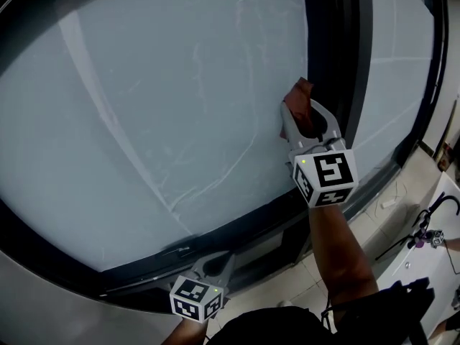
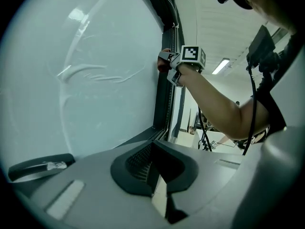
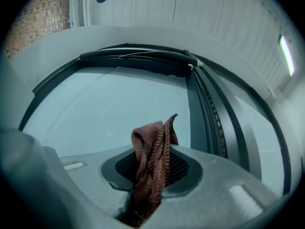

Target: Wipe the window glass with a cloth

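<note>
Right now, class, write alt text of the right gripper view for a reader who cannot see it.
The right gripper has its jaws shut on a bunched brown cloth, whose end sticks up beyond them. Behind it is pale window glass, with a dark frame upright just to the right.

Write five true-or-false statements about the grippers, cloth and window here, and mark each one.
1. The right gripper is shut on a brown cloth. True.
2. The left gripper grips a cloth too. False: its jaws are together, empty.
3. The cloth is at the right edge of the glass, next to the dark frame. True.
4. The left gripper is up against the middle of the glass. False: it is low, below the glass.
5. The glass is spotless. False: streaks show on it.
</note>
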The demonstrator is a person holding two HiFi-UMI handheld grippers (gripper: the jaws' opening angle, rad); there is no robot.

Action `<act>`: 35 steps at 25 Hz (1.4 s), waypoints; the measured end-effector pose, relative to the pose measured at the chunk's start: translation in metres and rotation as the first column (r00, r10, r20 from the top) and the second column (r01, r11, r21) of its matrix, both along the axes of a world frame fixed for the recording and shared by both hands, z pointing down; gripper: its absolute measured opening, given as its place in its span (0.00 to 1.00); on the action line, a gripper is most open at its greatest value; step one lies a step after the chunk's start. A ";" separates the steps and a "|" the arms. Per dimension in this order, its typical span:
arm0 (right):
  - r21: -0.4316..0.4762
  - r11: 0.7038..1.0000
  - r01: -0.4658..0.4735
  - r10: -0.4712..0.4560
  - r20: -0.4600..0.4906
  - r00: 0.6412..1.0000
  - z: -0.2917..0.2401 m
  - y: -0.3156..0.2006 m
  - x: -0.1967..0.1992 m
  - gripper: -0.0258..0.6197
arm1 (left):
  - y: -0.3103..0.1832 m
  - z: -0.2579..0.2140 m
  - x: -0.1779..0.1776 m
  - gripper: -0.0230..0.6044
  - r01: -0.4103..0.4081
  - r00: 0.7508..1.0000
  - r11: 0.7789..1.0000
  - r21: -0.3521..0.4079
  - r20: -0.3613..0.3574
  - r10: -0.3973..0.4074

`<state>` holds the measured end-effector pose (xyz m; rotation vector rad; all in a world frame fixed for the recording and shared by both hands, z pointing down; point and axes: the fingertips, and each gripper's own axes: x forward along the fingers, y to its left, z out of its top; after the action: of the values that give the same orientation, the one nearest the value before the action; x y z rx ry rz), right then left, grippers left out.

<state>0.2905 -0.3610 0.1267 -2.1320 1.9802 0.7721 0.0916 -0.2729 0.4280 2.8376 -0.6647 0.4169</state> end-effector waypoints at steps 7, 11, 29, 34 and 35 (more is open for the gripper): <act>0.019 0.998 -0.058 0.058 -0.004 0.998 -0.026 -0.008 0.022 0.16 | -0.007 -0.006 0.028 0.06 -0.010 1.000 1.000 -0.009 -0.014 0.010; 0.018 0.998 -0.055 0.055 0.018 0.998 -0.034 -0.014 0.027 0.16 | -0.007 -0.008 0.032 0.06 -0.008 1.000 1.000 -0.008 -0.018 0.008; 0.047 0.997 -0.062 0.060 0.045 0.997 -0.043 -0.027 0.011 0.17 | -0.007 -0.003 0.018 0.06 0.014 1.000 1.000 -0.020 -0.013 -0.014; 0.051 0.998 -0.048 0.047 0.031 0.998 -0.044 -0.027 -0.005 0.17 | -0.008 -0.006 0.010 0.06 0.017 1.000 1.000 -0.015 -0.021 -0.017; 0.052 0.998 -0.046 0.044 0.030 0.999 -0.044 -0.027 -0.008 0.17 | -0.009 -0.007 0.009 0.06 0.017 1.000 1.000 -0.014 -0.023 -0.017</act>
<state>0.2822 -0.3883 0.0830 -2.1523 1.8827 0.7872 0.1003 -0.2815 0.4212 2.8171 -0.6784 0.3844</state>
